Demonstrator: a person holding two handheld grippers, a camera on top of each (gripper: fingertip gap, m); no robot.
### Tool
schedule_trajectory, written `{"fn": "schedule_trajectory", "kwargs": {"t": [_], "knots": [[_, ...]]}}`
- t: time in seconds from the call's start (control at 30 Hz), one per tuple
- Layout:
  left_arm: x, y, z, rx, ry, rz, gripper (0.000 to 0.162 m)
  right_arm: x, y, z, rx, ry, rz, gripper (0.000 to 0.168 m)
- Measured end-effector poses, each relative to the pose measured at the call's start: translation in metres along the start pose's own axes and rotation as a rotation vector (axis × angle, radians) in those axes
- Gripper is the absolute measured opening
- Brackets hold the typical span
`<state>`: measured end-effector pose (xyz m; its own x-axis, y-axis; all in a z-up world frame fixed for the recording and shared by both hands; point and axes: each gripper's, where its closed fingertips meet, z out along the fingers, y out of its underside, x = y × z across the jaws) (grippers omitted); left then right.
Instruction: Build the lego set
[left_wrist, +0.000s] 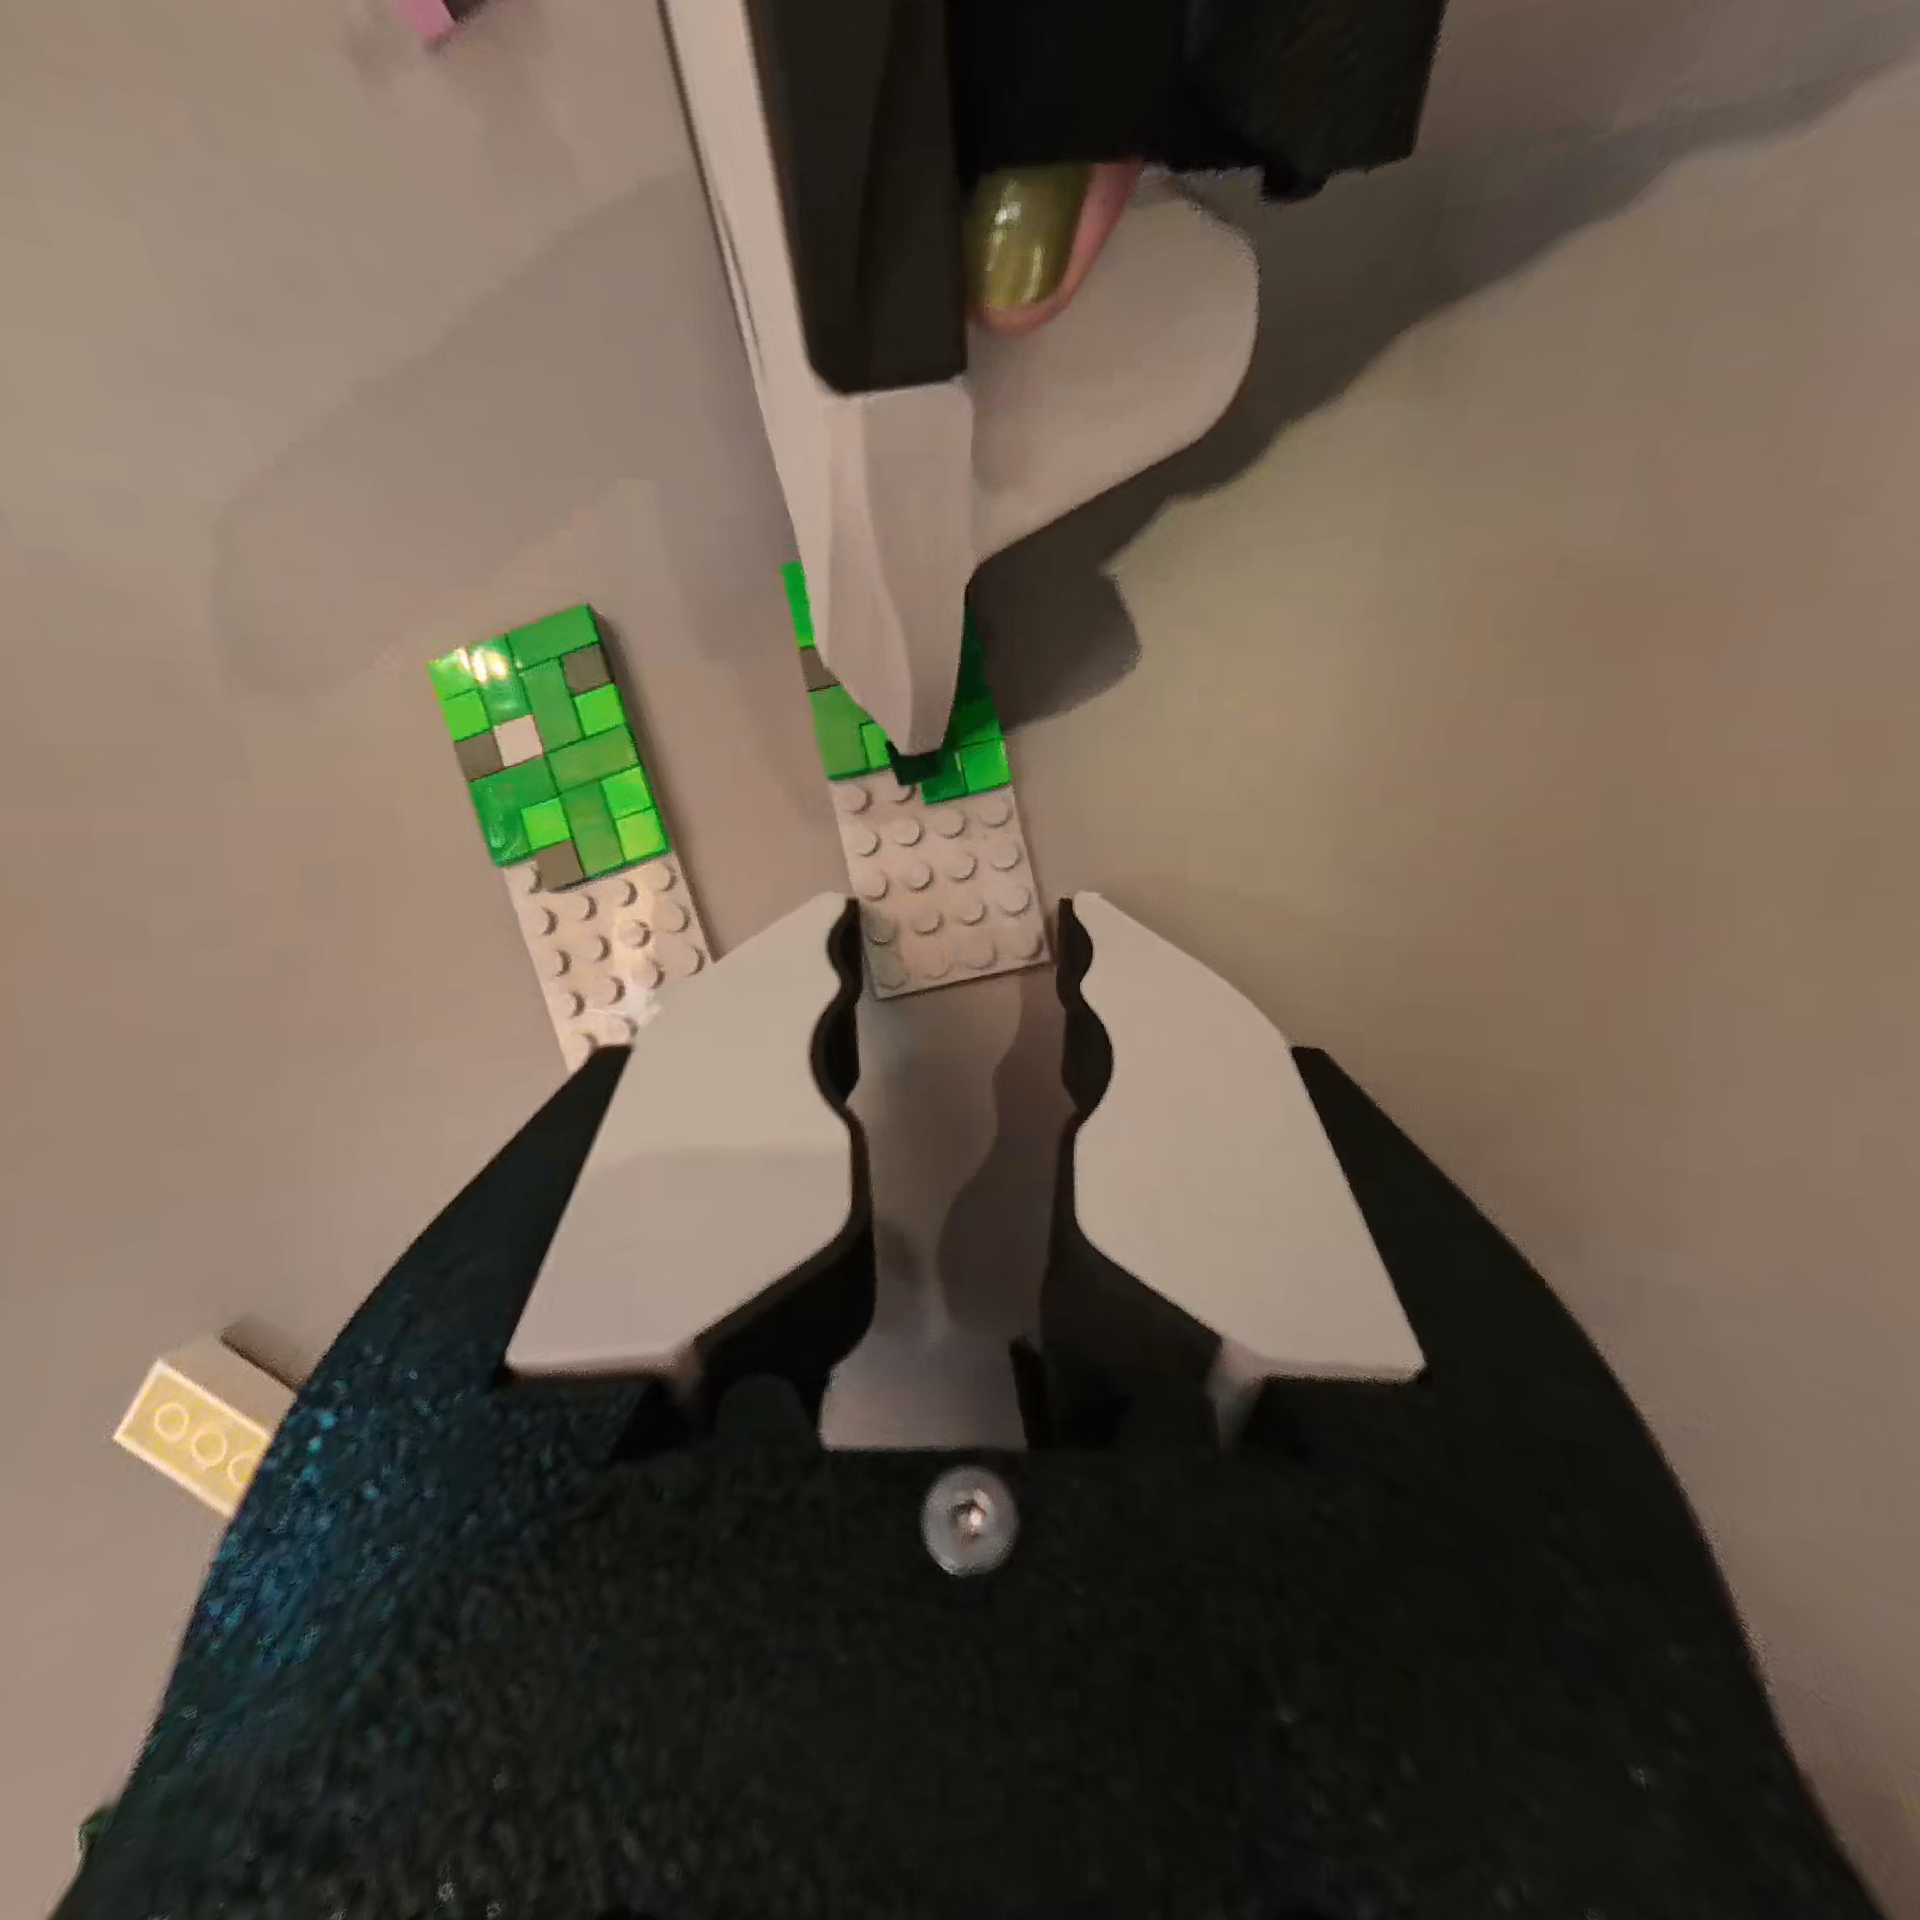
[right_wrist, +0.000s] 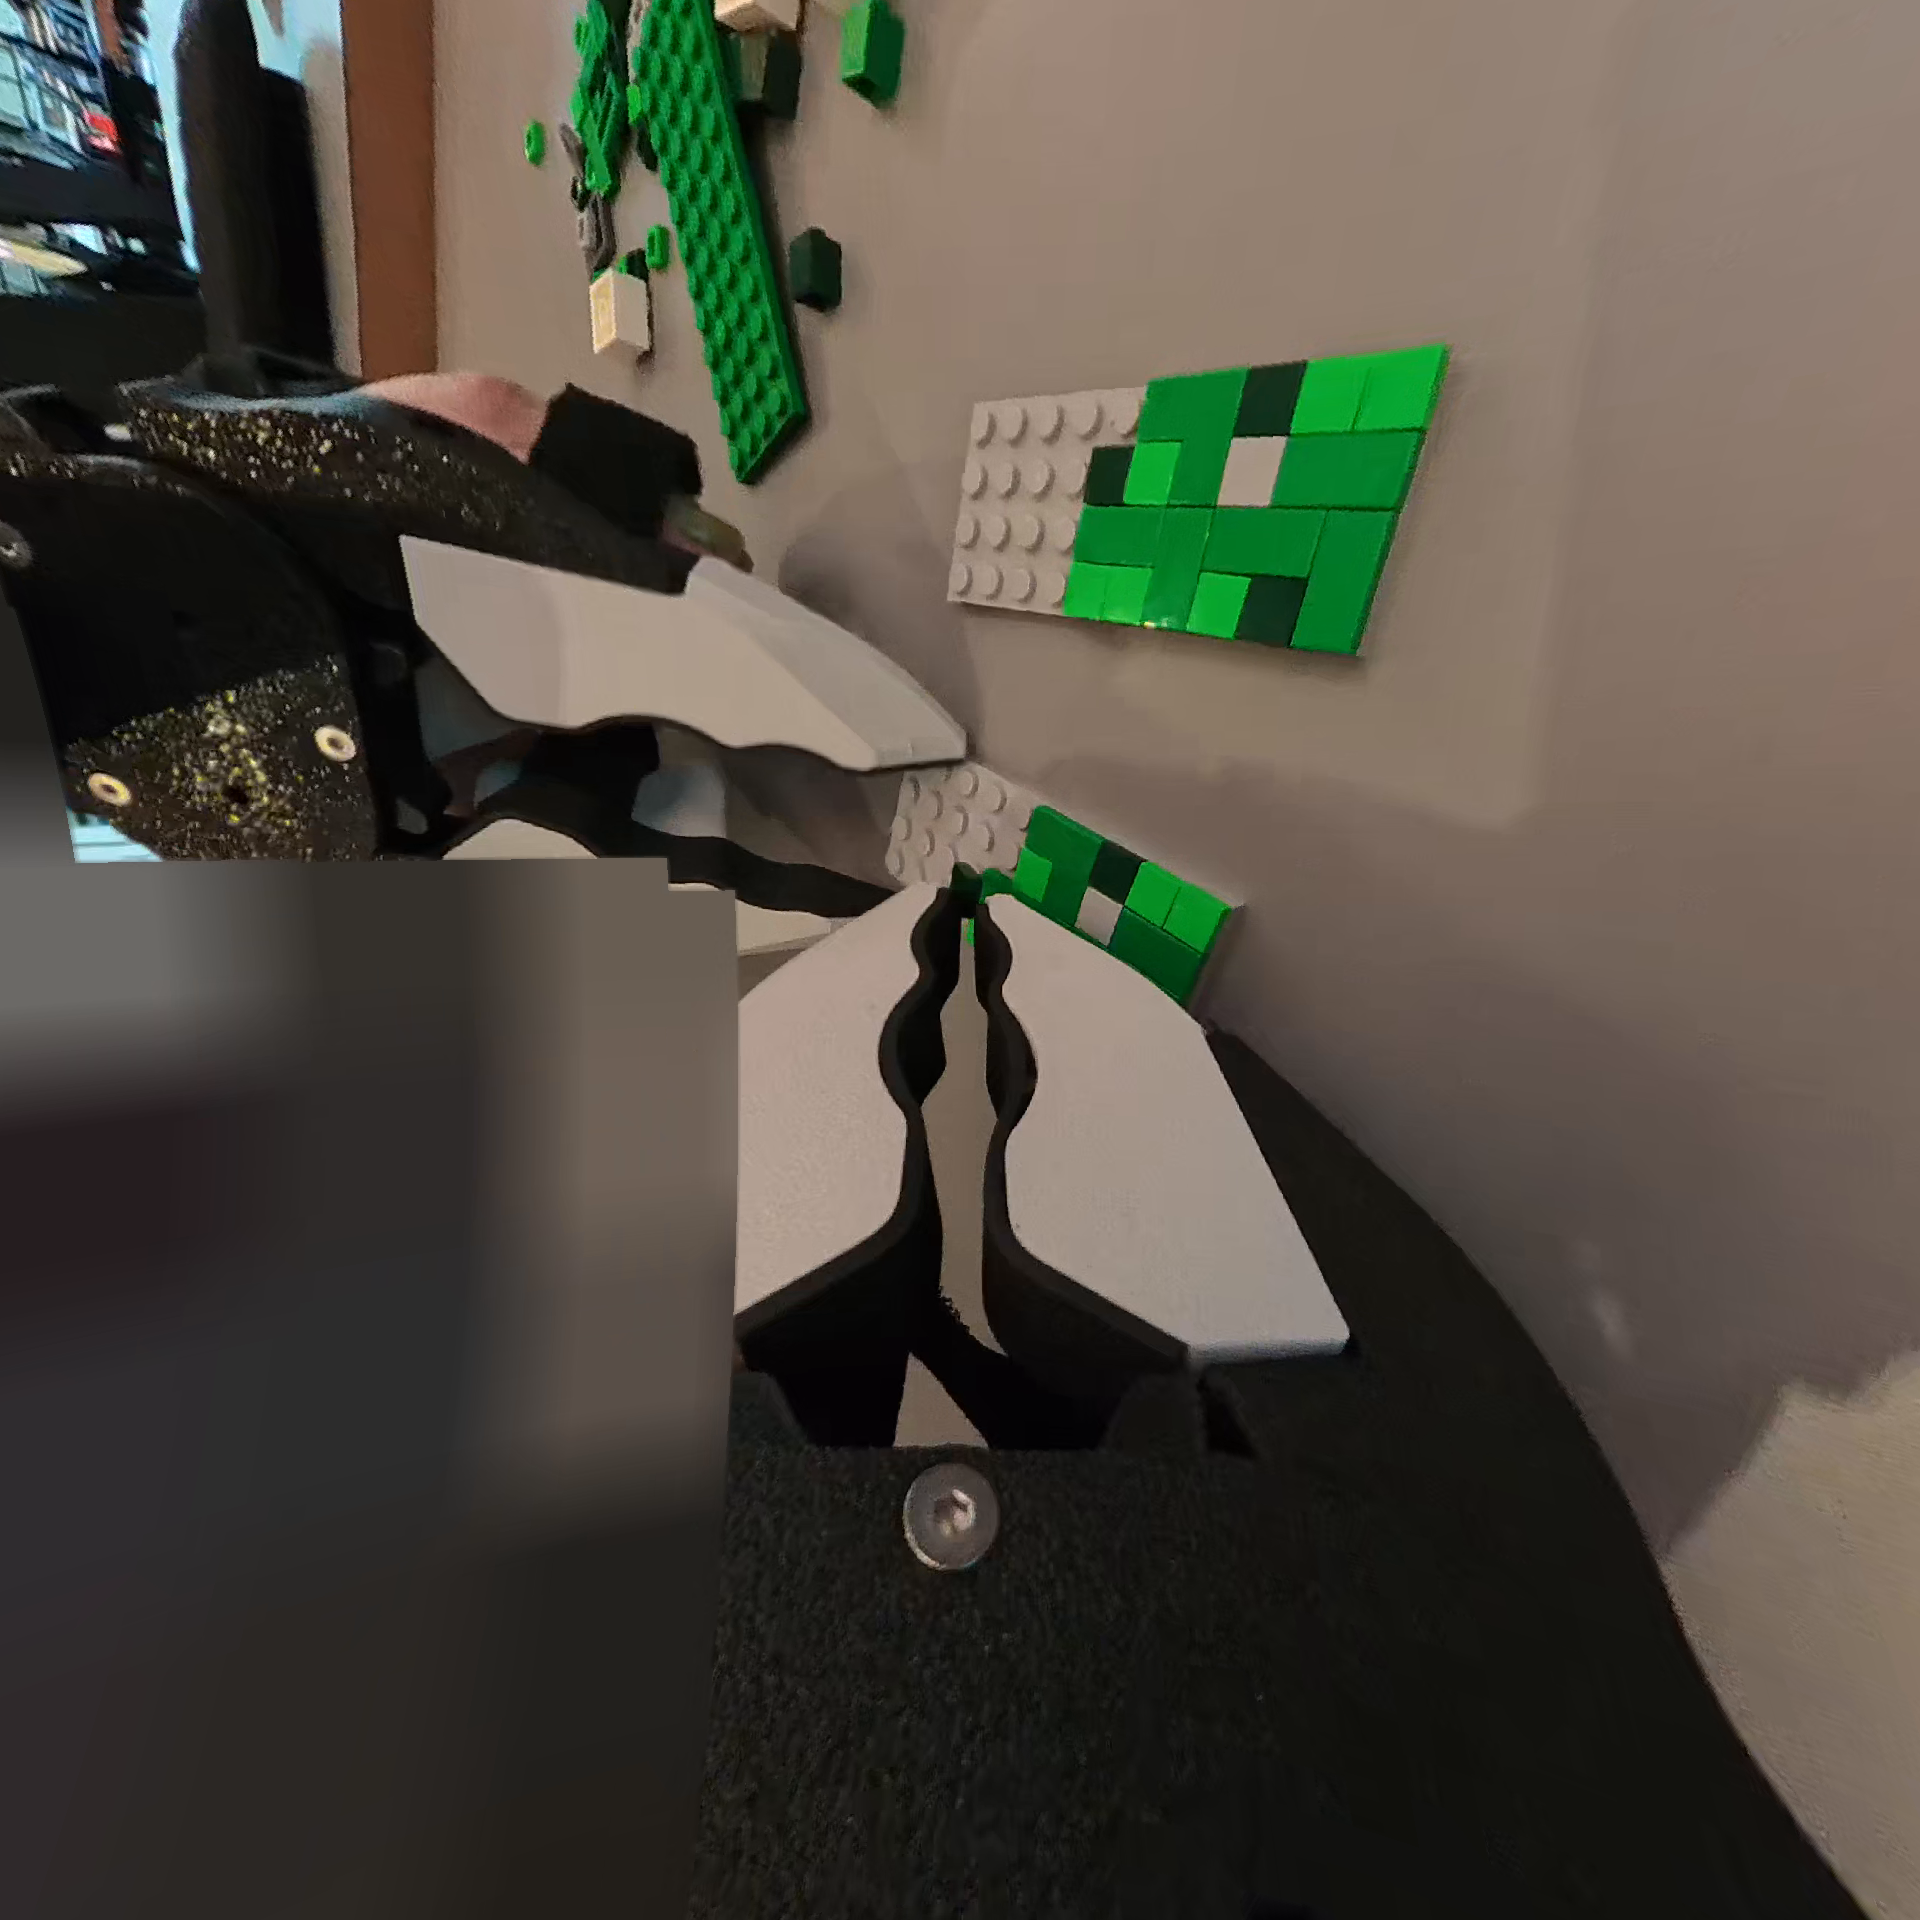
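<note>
A grey studded plate (left_wrist: 940, 904) lies on the table, its far half covered with green tiles (left_wrist: 842, 727). My left gripper (left_wrist: 961, 925) has a finger on each side of the plate's near end and grips it. My right gripper (left_wrist: 920, 748) comes down from above, shut on a small dark green tile (left_wrist: 914, 771) at the edge of the tiled area. In the right wrist view the right gripper (right_wrist: 968, 906) pinches that tile (right_wrist: 966, 881) over the plate (right_wrist: 961, 816), and the left gripper (right_wrist: 925, 816) comes in from the left.
A second grey plate with green tiles (left_wrist: 551, 758) lies left of the first and also shows in the right wrist view (right_wrist: 1226, 499). A long green plate (right_wrist: 717, 229) and loose green pieces (right_wrist: 816, 265) lie farther off. A cream brick (left_wrist: 197, 1434) sits beside my left gripper. Both grippers' tips are close together, under 4 cm apart. From either gripper's tips it is about 15 cm to the cream brick (left_wrist: 197, 1434).
</note>
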<state>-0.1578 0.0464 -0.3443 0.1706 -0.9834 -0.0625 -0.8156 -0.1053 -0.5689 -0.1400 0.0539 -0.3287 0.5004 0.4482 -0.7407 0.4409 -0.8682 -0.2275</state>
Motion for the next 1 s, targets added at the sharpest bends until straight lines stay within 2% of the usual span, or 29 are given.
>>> {"fn": "schedule_trajectory", "kwargs": {"t": [0.33, 0.43, 0.47, 0.6, 0.73, 0.8, 0.93, 0.97, 1.0], "knots": [[0.001, -0.002, 0.001, 0.02, -0.007, 0.034, 0.031, 0.004, 0.004, 0.001, 0.002, 0.027, 0.071, 0.003], [0.001, -0.003, 0.001, 0.017, -0.021, 0.059, 0.029, 0.002, 0.004, -0.002, -0.004, 0.047, 0.051, 0.011], [0.002, -0.004, 0.001, 0.015, -0.023, 0.07, 0.021, 0.002, 0.004, -0.003, -0.004, 0.059, 0.044, 0.014], [0.002, -0.004, 0.001, 0.012, -0.036, 0.09, 0.021, 0.003, 0.006, -0.009, -0.031, 0.122, -0.027, 0.023], [0.001, -0.004, 0.002, 0.039, -0.015, 0.071, 0.021, 0.006, 0.009, -0.015, -0.061, 0.185, -0.306, 0.021], [0.001, -0.004, 0.002, 0.047, -0.012, 0.069, 0.021, 0.001, 0.011, -0.015, -0.078, 0.168, -0.514, 0.016], [0.0, -0.002, 0.0, 0.049, -0.004, 0.082, 0.023, -0.017, 0.016, -0.011, -0.056, 0.065, -0.835, 0.017], [-0.003, 0.0, -0.002, 0.039, -0.007, 0.06, 0.027, -0.019, 0.017, -0.012, -0.046, 0.047, -0.894, 0.017], [-0.007, 0.0, -0.004, 0.047, -0.011, 0.029, 0.039, -0.018, 0.016, -0.012, -0.034, 0.047, -0.946, 0.018]]}}
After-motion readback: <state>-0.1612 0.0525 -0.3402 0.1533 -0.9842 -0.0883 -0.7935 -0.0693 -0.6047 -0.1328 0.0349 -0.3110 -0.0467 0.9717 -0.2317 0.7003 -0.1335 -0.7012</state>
